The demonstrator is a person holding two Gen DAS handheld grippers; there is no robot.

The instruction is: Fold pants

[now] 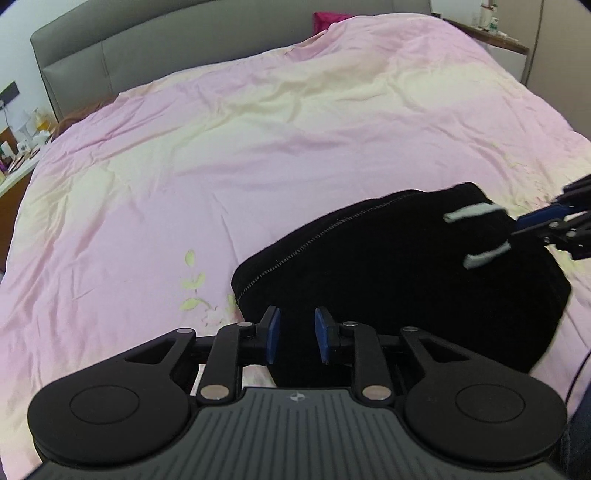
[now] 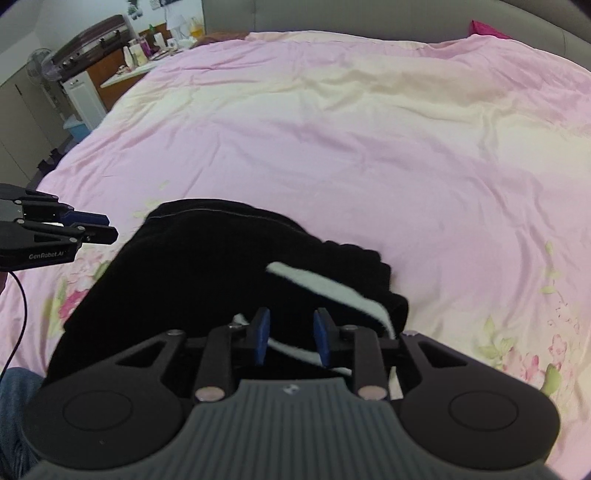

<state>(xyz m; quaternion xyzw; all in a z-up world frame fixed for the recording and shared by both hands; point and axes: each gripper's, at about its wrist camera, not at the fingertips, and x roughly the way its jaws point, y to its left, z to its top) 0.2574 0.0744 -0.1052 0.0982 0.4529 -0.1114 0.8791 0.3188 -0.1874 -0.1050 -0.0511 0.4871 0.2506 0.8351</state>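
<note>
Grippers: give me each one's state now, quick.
Left gripper: open, fingers apart over the black pants, gripping nothing.
Right gripper: open, above the pants' white stripes, nothing held.

- Pink floral duvet (image 1: pixel 258 147) spread over the bed.
- Grey padded headboard (image 1: pixel 110 55) behind it.
- Magenta cushion (image 1: pixel 327 17) at the headboard.
- Cluttered bedside table (image 2: pixel 147 55).
- Standing fan (image 2: pixel 42 62).
- Light blue bin (image 2: pixel 77 129).
</note>
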